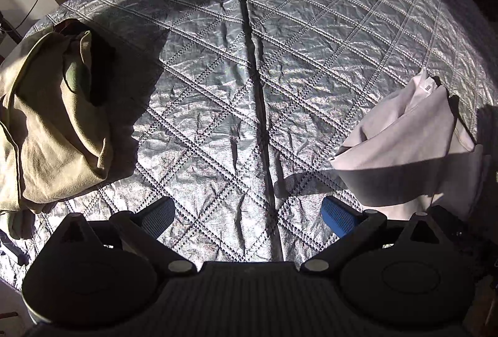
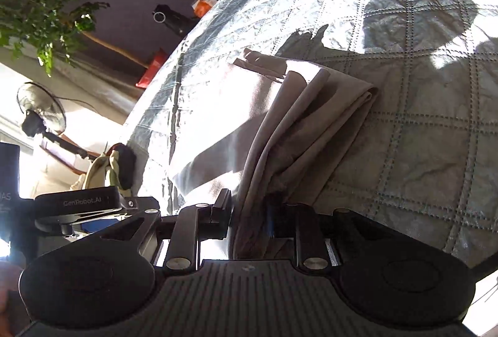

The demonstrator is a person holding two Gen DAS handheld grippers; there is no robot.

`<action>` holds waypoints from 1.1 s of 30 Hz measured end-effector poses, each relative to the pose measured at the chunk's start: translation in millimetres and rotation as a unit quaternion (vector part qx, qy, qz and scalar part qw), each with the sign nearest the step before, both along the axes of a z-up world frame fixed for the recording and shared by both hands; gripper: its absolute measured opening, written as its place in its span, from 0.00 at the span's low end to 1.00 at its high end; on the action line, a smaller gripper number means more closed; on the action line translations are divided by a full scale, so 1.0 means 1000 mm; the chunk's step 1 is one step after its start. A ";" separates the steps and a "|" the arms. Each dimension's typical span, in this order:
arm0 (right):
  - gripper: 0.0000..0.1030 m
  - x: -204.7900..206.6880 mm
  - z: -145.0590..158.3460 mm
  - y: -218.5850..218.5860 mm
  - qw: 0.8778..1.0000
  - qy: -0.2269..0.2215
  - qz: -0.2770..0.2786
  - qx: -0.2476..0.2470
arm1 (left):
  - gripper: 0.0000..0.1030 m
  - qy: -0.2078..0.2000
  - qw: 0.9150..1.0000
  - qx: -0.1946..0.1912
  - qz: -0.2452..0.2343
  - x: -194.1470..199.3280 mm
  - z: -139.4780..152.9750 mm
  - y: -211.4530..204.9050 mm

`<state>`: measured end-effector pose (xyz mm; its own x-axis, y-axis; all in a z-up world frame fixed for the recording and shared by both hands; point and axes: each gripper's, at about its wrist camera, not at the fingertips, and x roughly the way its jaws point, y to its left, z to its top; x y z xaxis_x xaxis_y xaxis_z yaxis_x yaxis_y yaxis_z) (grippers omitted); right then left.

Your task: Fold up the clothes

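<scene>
A silver quilted cover [image 1: 249, 88], a fan [image 2: 40, 109], a leafy plant [image 2: 40, 16].

the right gripper's [image 2: 249, 209] fingertips are buried in the folds of the white garment [image 2: 280, 125], so the blue pads there barely show, and glare washes out the cloth's left half. in the left wrist view that garment [image 1: 404, 150] runs off the right edge, and the olive garment [image 1: 53, 125], far across the quilt [image 1: 249, 72] from it, is cut by the left edge. the white one's small label [image 1: 428, 85] is too tiny to read.
</scene>
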<state>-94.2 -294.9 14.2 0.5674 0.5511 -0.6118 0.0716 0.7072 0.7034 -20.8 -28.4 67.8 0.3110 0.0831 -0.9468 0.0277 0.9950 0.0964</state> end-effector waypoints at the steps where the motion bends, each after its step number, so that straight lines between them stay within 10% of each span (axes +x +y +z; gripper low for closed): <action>1: 0.55 0.001 0.006 0.000 1.000 0.000 0.016 -0.008 | 0.97 -0.001 1.000 0.000 0.003 -0.001 0.001 0.002; 3: 0.77 0.001 0.026 -0.009 0.999 -0.014 0.044 -0.025 | 0.97 -0.003 1.000 0.000 0.004 -0.002 0.003 0.003; 10: 0.76 0.028 0.082 -0.048 0.989 -0.069 0.099 -0.088 | 0.98 -0.012 0.999 -0.003 -0.040 -0.009 0.005 -0.016; 20: 0.79 0.120 0.015 -0.038 0.967 -0.011 0.218 -0.129 | 0.98 0.015 0.993 0.031 -0.112 -0.025 -0.012 -0.050; 26: 0.96 0.118 0.012 -0.012 0.945 -0.057 0.284 -0.153 | 0.98 0.051 0.987 0.069 -0.135 -0.027 -0.033 -0.060; 28: 0.85 0.118 0.014 -0.009 0.940 -0.052 0.299 -0.152 | 1.00 0.051 0.987 0.072 -0.134 -0.027 -0.035 -0.060; 30: 0.22 0.115 0.014 -0.004 0.931 -0.034 0.332 -0.151 | 1.00 0.054 0.988 0.066 -0.127 -0.025 -0.035 -0.058; 33: 0.23 0.108 0.013 0.002 0.927 -0.028 0.346 -0.140 | 1.00 0.056 0.989 0.060 -0.121 -0.024 -0.036 -0.056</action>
<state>14.1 -292.6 27.0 0.1724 0.6187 -0.7665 -0.4994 0.7256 0.4733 -44.8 -84.2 32.0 0.2294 0.1322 -0.9643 0.2808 0.9396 0.1956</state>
